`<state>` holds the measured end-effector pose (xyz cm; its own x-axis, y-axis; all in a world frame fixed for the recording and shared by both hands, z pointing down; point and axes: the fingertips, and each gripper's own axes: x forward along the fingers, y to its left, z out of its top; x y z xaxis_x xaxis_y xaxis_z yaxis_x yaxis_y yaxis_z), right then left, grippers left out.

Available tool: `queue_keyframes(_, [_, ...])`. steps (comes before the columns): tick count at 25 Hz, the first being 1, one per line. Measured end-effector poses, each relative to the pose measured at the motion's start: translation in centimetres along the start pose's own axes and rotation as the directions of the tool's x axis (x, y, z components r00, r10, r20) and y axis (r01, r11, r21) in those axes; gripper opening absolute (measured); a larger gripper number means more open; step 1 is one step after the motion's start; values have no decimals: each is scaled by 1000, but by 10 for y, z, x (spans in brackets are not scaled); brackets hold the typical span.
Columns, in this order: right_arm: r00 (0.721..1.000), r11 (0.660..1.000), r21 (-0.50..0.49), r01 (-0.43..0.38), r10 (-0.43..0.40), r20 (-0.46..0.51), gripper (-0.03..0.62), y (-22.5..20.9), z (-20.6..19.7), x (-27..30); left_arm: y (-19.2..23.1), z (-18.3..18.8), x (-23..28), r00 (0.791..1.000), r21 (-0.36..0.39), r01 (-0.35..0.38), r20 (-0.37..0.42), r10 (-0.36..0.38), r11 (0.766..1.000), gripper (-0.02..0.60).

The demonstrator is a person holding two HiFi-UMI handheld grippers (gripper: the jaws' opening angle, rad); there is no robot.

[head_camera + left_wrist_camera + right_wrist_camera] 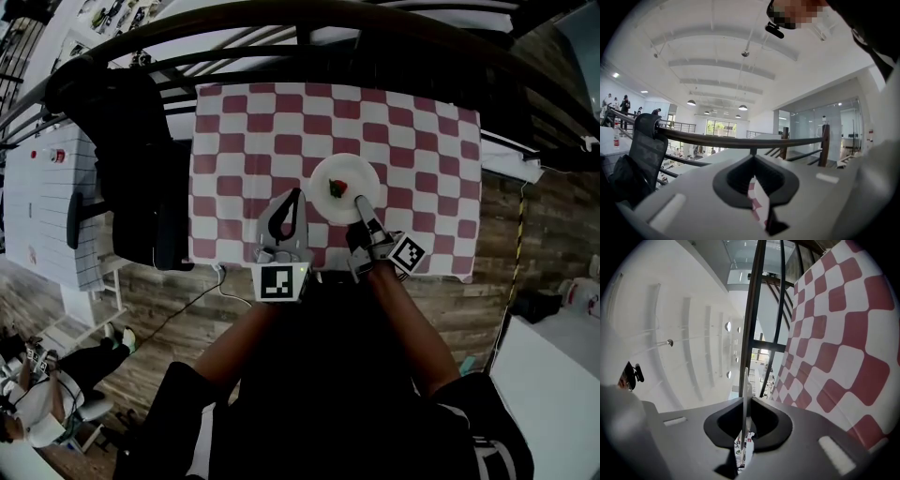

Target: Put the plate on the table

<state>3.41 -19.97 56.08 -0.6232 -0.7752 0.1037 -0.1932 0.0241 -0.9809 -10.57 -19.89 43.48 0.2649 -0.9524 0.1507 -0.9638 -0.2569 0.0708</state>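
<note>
Red-checked tablecloth lies beneath the white plate, near the table's front edge, its rim pinched by the right gripper; the left gripper hovers closed, empty. Any tilt in that one-sided pinch could roll the red morsel off.

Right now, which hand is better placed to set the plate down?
Right. The right gripper is clamped on the plate at its near rim, at the table. The left gripper is shut on nothing, beside the plate.

Smooth, glossy white plate on matt checked cloth; worn, matt wooden plank floor.
</note>
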Motion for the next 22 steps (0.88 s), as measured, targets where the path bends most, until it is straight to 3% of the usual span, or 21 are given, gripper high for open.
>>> queue_keyframes(5, [999,1000,-19,20,-20,-40,17,-23,3,7,15,-3,16,999,-3,-48,-7,48,999,10])
queue_keyframes(22, [981,996,-48,76,-84,-175,17,-87,0,29,23,-14,42,994,23,-84,-72,86,996,9])
